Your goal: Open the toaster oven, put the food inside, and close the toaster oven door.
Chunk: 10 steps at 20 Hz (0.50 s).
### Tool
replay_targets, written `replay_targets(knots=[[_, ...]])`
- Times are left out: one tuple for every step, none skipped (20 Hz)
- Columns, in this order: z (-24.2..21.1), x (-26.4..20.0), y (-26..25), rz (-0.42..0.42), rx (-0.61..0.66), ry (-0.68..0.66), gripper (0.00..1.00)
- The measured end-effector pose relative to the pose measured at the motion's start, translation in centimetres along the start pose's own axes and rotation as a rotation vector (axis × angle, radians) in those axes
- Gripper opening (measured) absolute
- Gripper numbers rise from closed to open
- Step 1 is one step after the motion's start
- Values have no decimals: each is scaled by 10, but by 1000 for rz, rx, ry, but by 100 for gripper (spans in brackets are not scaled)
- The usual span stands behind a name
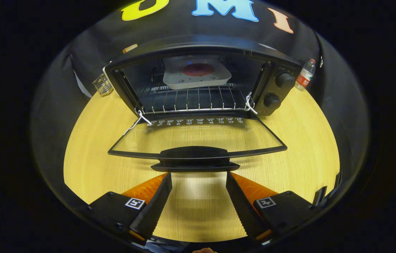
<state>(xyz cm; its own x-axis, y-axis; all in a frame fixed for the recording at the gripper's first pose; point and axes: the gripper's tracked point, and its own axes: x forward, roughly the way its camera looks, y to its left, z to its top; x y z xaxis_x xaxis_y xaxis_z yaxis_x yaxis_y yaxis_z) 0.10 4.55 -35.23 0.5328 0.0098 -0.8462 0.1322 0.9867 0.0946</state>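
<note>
Toaster oven (198, 84) sits at the back of the counter (306, 140), against the booth wall, with its door (198, 138) dropped flat toward us. We judge the food step done: a plate (198, 75) carrying something round and reddish rests deep on the wire rack (190, 100), far enough in that the door should clear it when it swings up. Our hand-held gripper (198, 179) is spread wide with nothing between its fingers, and the fingertips sit just short of the door handle (194, 154), lined up on either side of its middle. That placement makes sense for the one step left, since the handle is the outermost part of the lowered door and lifting from its centre should keep the door from twisting on its hinges. Off to the sides, well clear of the door's swing, stand a water bottle (305, 74) beside the oven's knobs (278, 89) and a small wire basket (103, 84) on the opposite side.
</note>
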Motion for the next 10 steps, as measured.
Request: replay_targets(knots=[[5, -5, 1, 2, 3, -19, 98], [9, -8, 2, 8, 9, -43, 99], [16, -12, 2, 12, 14, -69, 99], [24, -18, 2, 13, 16, -101, 99], [32, -22, 1, 14, 16, -134, 99], [37, -27, 1, 11, 17, -158, 98], [43, -34, 0, 11, 20, -181, 99], [49, -40, 0, 14, 21, -209, 99], [55, -47, 0, 14, 16, -239, 99], [62, -54, -3, 11, 5, -273, 99]])
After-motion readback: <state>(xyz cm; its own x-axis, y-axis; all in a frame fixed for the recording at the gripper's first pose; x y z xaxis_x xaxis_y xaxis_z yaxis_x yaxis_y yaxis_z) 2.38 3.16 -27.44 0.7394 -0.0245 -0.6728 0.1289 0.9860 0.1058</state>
